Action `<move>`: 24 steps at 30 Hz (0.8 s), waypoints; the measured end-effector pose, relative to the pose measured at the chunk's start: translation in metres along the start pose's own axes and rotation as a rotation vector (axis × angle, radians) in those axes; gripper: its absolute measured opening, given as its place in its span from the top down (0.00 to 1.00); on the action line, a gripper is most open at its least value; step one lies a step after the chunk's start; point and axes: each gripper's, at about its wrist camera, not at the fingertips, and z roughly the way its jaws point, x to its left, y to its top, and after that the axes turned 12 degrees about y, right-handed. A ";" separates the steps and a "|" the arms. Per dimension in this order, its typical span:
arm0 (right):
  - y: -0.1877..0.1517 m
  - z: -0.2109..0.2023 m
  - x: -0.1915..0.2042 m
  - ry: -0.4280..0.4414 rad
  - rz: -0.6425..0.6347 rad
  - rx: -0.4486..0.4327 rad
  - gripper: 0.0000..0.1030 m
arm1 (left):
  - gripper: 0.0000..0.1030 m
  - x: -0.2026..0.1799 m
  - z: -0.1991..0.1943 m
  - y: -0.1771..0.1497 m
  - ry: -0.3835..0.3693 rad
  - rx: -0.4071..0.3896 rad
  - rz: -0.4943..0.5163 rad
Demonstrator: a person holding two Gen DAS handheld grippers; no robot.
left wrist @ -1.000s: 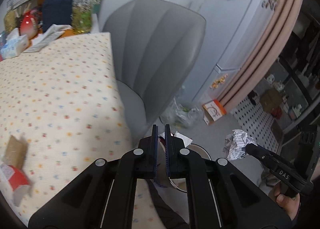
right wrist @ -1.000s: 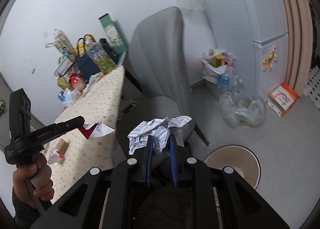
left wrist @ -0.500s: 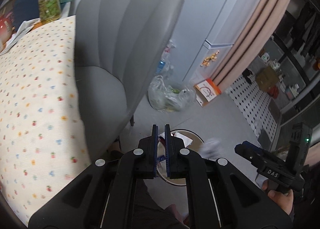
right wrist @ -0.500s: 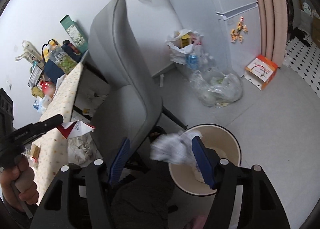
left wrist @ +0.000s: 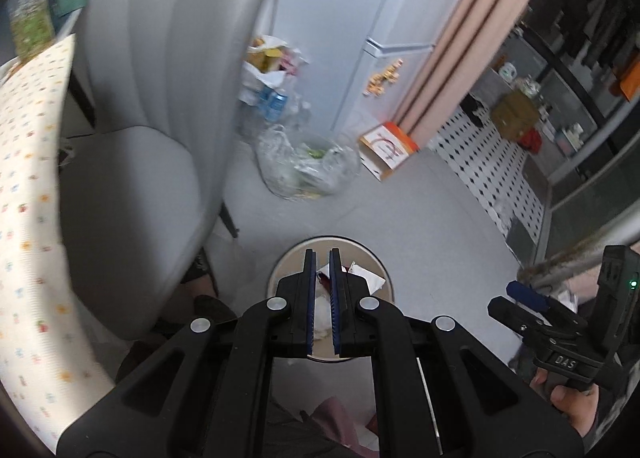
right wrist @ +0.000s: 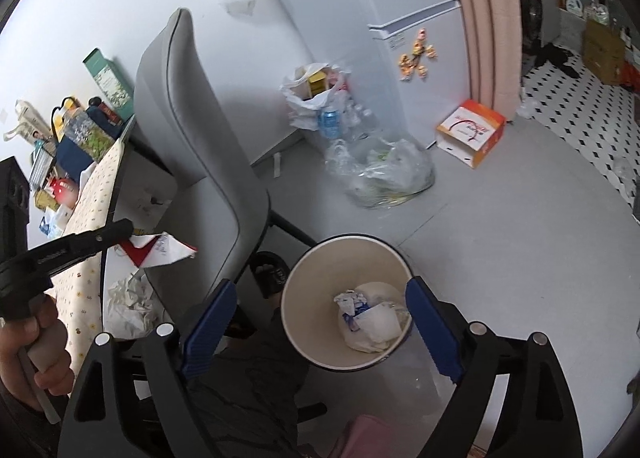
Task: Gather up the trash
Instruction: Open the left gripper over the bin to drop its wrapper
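My left gripper [left wrist: 322, 258] is shut on a red and white wrapper [right wrist: 160, 248], seen from the side in the right wrist view and edge-on between the blue pads in the left wrist view [left wrist: 322, 276]. It hangs above the round cream trash bin [left wrist: 280, 270]. My right gripper [right wrist: 316, 306] is open and empty, its fingers spread on either side of the bin [right wrist: 304, 270]. Crumpled white paper [right wrist: 370, 320] lies at the bottom of the bin. Another crumpled white paper [right wrist: 130, 304] sits near the table edge.
A grey chair [right wrist: 200, 138] stands between the dotted tablecloth [right wrist: 86, 226] and the bin. Clear plastic bags of bottles [right wrist: 380, 170] and an orange and white box [right wrist: 470, 132] lie on the grey floor by the fridge [right wrist: 416, 18].
My right gripper opened and dropped the crumpled printed paper into the bin. My left gripper swung from the table toward the bin with the wrapper in it.
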 end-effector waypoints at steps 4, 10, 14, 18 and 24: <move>0.002 -0.015 -0.006 -0.013 0.012 -0.030 0.17 | 0.85 -0.023 0.008 0.004 -0.030 0.008 0.033; 0.003 -0.027 -0.006 -0.056 0.004 -0.046 0.08 | 0.10 -0.034 -0.008 0.009 -0.025 -0.067 0.033; 0.001 -0.028 0.002 -0.072 -0.006 -0.046 0.08 | 0.09 -0.017 -0.019 0.012 -0.021 -0.070 -0.015; 0.002 -0.027 0.017 -0.085 -0.015 -0.053 0.08 | 0.06 0.010 -0.040 0.008 0.011 -0.105 -0.068; 0.003 -0.034 0.058 -0.079 -0.074 -0.088 0.08 | 0.06 0.055 -0.079 -0.004 0.043 -0.143 -0.106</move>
